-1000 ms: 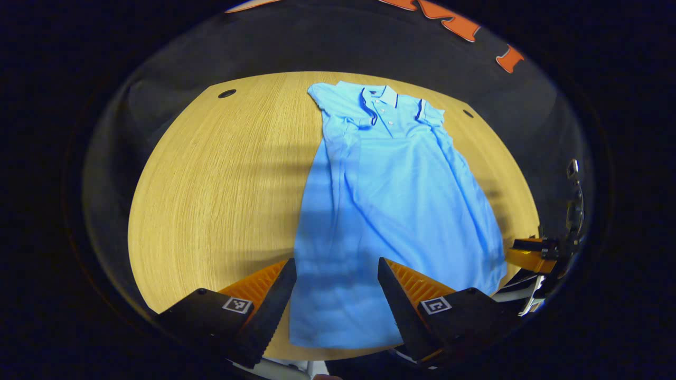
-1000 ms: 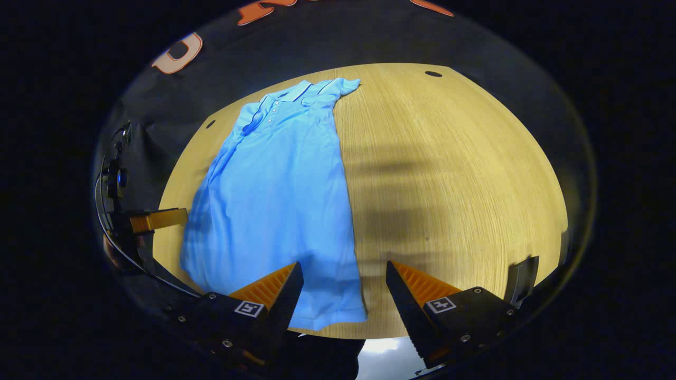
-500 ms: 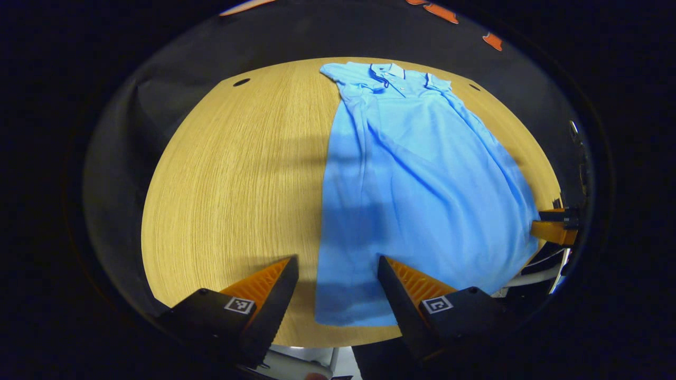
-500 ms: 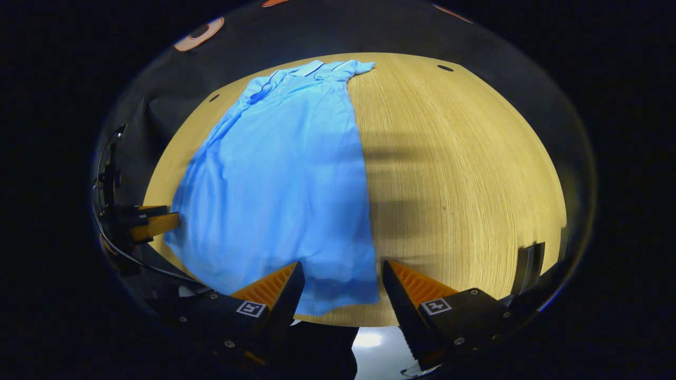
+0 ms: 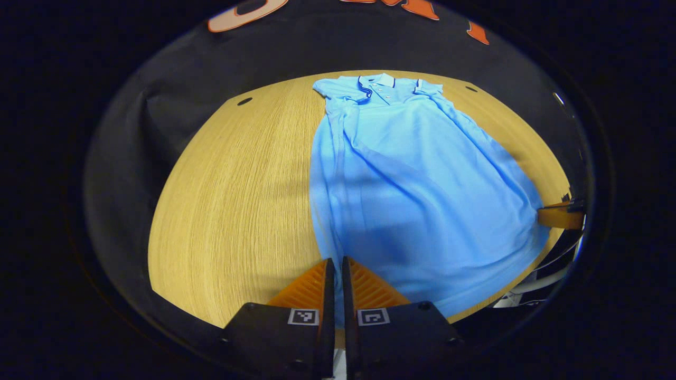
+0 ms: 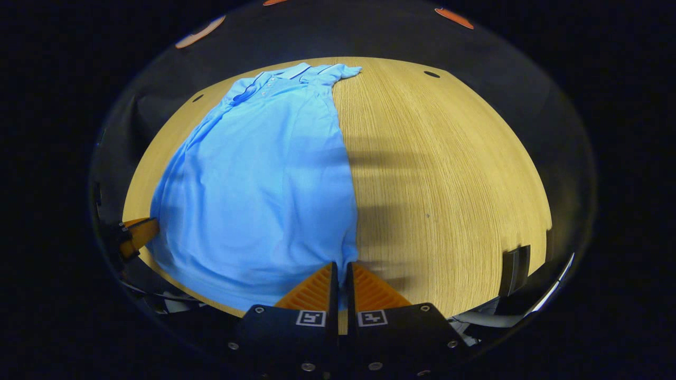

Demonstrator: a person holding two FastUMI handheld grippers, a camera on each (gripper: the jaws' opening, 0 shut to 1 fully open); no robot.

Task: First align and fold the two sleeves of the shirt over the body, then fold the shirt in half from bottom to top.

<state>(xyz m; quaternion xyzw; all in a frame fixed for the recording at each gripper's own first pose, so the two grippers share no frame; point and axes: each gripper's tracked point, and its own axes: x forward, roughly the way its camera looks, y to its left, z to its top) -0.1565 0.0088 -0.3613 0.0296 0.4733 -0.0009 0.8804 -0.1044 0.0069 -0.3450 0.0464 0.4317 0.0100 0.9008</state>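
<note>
A light blue polo shirt [image 5: 412, 184] lies lengthwise on the wooden table [image 5: 232, 200], collar at the far end and both sleeves folded in over the body. My left gripper [image 5: 335, 264] is shut on the bottom hem at the shirt's left corner. In the right gripper view the same shirt [image 6: 264, 179] stretches away from me, and my right gripper [image 6: 340, 268] is shut on the hem at its right corner. The other gripper shows at the edge of each view, the right gripper [image 5: 560, 216] in the left gripper view and the left gripper [image 6: 134, 235] in the right gripper view.
Bare wood lies left of the shirt in the left gripper view and to its right [image 6: 449, 174] in the right gripper view. Small dark holes [image 5: 244, 101] [image 6: 431, 74] sit near the table's far corners. The black cloth wall stands behind the table.
Both grippers were open above the hem and have closed on its two bottom corners. The hem now bunches slightly at each grip.
</note>
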